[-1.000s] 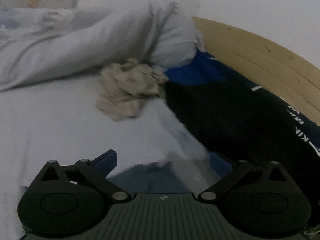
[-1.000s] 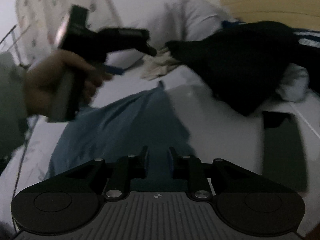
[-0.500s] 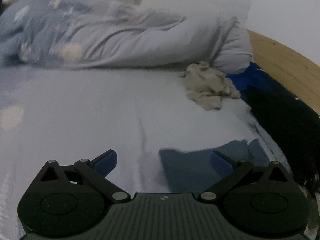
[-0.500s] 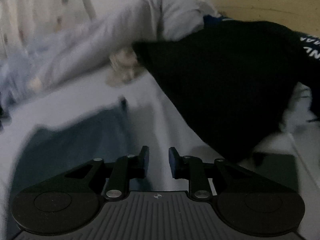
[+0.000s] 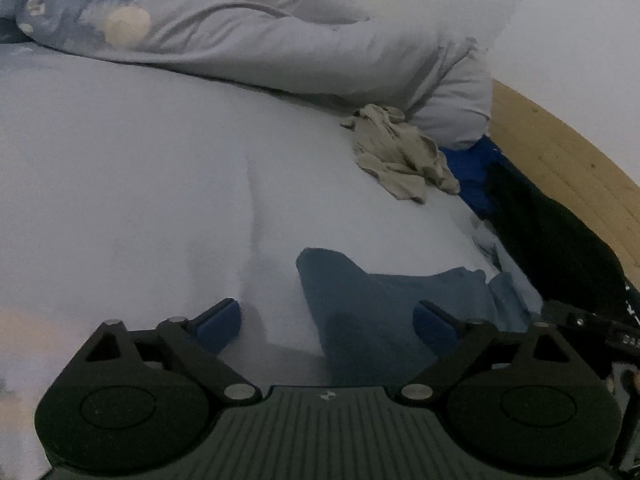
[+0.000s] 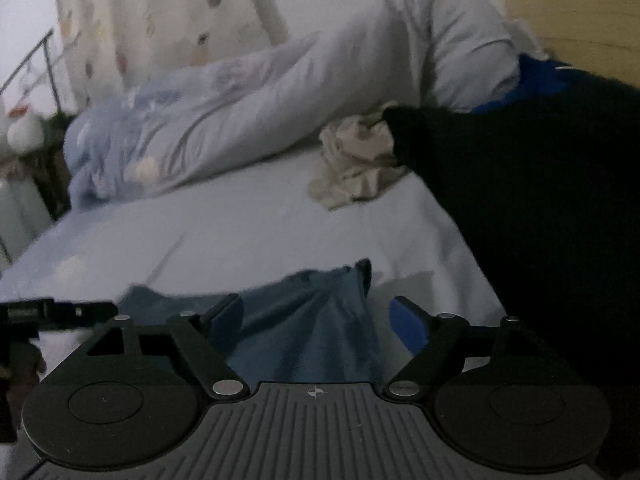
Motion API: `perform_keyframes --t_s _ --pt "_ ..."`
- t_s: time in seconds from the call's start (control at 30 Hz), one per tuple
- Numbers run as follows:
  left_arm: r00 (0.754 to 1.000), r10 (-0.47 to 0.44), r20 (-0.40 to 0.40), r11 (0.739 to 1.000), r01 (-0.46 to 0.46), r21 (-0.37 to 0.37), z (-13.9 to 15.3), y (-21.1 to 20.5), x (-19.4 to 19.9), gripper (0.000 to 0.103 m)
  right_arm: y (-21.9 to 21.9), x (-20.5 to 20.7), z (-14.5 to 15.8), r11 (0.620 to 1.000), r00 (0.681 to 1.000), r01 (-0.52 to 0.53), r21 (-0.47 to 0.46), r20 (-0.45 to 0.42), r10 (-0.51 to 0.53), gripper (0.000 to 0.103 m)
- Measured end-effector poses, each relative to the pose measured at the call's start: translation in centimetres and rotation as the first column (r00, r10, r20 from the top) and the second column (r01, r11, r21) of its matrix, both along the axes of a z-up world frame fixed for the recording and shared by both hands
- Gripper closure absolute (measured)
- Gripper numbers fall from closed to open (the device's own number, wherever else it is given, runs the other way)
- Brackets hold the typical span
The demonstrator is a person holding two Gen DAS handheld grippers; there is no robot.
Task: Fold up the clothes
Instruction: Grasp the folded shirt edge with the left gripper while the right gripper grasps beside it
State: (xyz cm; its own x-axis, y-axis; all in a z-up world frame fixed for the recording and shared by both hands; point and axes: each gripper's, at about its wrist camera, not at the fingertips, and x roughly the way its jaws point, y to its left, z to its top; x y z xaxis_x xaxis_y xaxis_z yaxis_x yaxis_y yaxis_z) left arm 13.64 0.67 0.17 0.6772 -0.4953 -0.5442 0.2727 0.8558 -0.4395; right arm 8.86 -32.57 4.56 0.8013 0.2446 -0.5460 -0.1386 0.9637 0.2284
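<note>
A blue garment lies on the pale bed sheet, rumpled, just ahead of both grippers; it also shows in the right wrist view. My left gripper is open and empty, low over the garment's left part. My right gripper is open and empty, its jaws either side of a raised fold of the garment. A crumpled beige cloth lies further back. A black garment is heaped at the right.
A pale blue duvet is bunched along the back of the bed. A wooden headboard curves at the right. A bright blue cloth lies under the black garment. A patterned curtain and metal rack stand at the left.
My right gripper opened from shut and dropped closer to the blue garment. My left gripper swung left and down to the garment's left side, staying open.
</note>
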Motion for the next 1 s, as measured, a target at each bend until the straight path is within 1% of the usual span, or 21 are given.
perform_keyframes --t_s 0.07,0.2,0.27,0.37,0.43,0.5,0.53,0.6,0.63,0.67,0.7,0.83,0.9,1.0 --pt "1.0 -0.022 0.021 1.0 0.022 0.007 -0.1 -0.2 0.1 0.006 -0.5 0.8 -0.5 1.0 1.0 -0.009 -0.008 -0.003 0.009 0.017" --pt "0.997 -0.072 0.033 0.997 0.072 0.005 -0.1 -0.9 0.6 0.013 -1.8 2.3 -1.7 1.0 1.0 -0.01 -0.008 -0.03 0.009 0.017" --pt "0.995 -0.094 0.037 0.996 0.093 0.003 -0.2 -1.2 0.9 0.013 -2.0 3.2 -2.3 1.0 0.999 -0.009 0.006 -0.043 0.01 0.017" --pt "0.991 -0.125 0.046 0.992 0.124 0.022 -0.5 -2.0 1.3 0.013 -1.7 4.5 -3.2 1.0 0.998 -0.021 0.011 -0.06 0.022 0.017" --pt "0.989 -0.144 0.044 0.989 0.144 0.02 -0.4 -2.3 1.5 0.02 -1.4 5.2 -3.6 0.999 0.997 -0.033 0.022 -0.075 0.035 0.017" --pt "0.987 -0.156 0.038 0.988 0.155 0.019 -0.4 -2.5 1.6 0.031 -1.2 5.8 -4.0 0.999 0.995 -0.042 0.027 -0.085 0.044 0.017" --pt "0.986 -0.16 0.037 0.987 0.159 0.022 -0.4 -2.6 1.6 0.034 -1.1 6.0 -4.2 0.998 0.995 -0.046 0.032 -0.086 0.049 0.017" --pt "0.988 -0.155 0.027 0.988 0.154 0.027 -0.6 -2.5 1.7 0.052 -1.1 6.5 -4.3 0.997 0.994 -0.056 0.049 -0.09 0.061 0.017" --pt "0.989 -0.144 0.02 0.989 0.144 0.023 -0.7 -2.2 1.8 0.057 -1.0 6.6 -4.3 0.997 0.994 -0.062 0.055 -0.09 0.067 0.017" --pt "0.991 -0.134 0.013 0.991 0.134 0.014 -0.9 -1.9 1.8 0.071 -1.0 6.7 -4.4 0.996 0.993 -0.066 0.061 -0.089 0.071 0.016" --pt "0.992 -0.125 0.006 0.992 0.125 -0.002 -1.0 -1.5 1.9 0.079 -1.0 6.8 -4.4 0.995 0.993 -0.069 0.066 -0.089 0.075 0.016" --pt "0.995 -0.097 -0.013 0.99 0.095 -0.103 -1.8 0.2 1.9 0.088 -0.8 7.0 -4.6 0.995 0.993 -0.074 0.073 -0.091 0.081 0.013" --pt "0.997 -0.076 -0.005 0.989 0.075 -0.129 -2.0 0.6 1.7 0.091 -0.6 7.0 -4.6 0.995 0.992 -0.078 0.068 -0.091 0.084 0.012" --pt "0.999 -0.04 0.013 0.986 0.041 -0.159 -1.9 1.2 1.3 0.092 -0.6 6.9 -4.3 0.994 0.992 -0.08 0.07 -0.089 0.086 0.012"
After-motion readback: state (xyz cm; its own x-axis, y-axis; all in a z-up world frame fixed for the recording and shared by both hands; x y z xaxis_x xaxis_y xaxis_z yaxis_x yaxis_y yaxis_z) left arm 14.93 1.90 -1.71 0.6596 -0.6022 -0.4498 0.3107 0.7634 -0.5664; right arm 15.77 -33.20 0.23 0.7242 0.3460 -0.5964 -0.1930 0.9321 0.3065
